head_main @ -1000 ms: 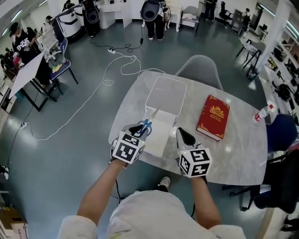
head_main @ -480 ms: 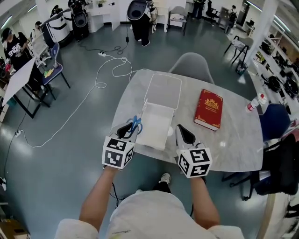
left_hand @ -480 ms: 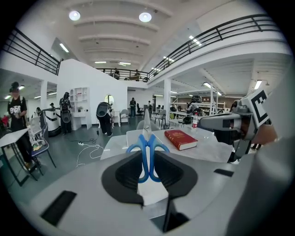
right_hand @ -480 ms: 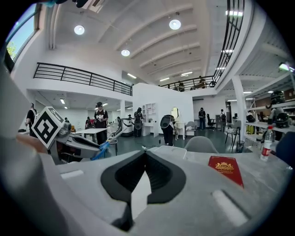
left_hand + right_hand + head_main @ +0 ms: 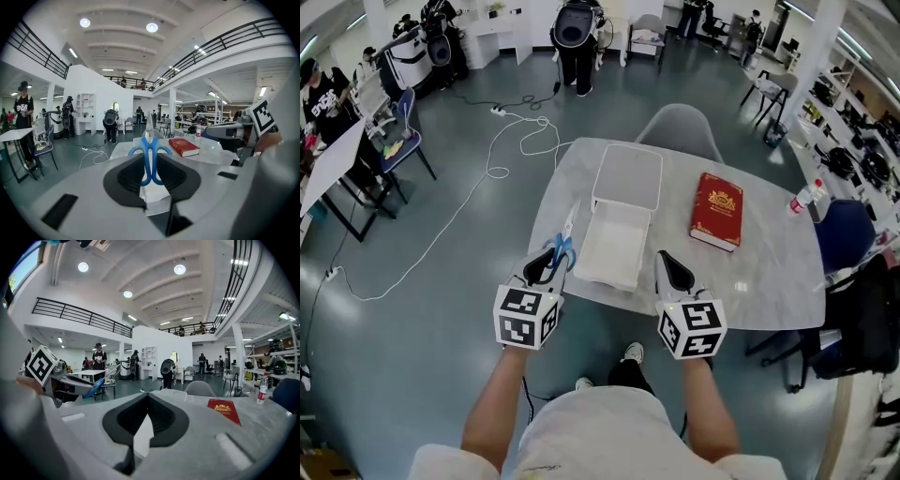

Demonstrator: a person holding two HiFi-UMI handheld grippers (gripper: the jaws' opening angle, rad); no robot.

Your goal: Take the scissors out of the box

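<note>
Large open hall, grey floor, people and desks along far walls; white cable (image 5: 502, 141) loops across floor. Marble counter (image 5: 769, 272) carries a white box (image 5: 614, 248), lid open toward far side, and a red book (image 5: 716, 210) to box's right. Grey chair (image 5: 680, 127) stands beyond counter.

Arms: both forearms reach fwd from the body, approx. parallel, grippers aimed away and slightly down.
- L gripper (image 5: 546, 267) is at counter's near-left edge, just beside box's left wall.
- R gripper (image 5: 672, 272) is at near edge, just right of box, well apart from book.

L fingers (image 5: 125, 177): pinching scissors (image 5: 150, 157) at the blue handles. Handle loops stand between the pads; blades run fwd past the fingertips.

Scissors position, per head view: outside box, along its left side, blade tips toward counter's left edge. No part of them is inside box.

R fingers (image 5: 126, 420): pressed together at the tips, nothing between them. White box interior shows below the pads.
</note>
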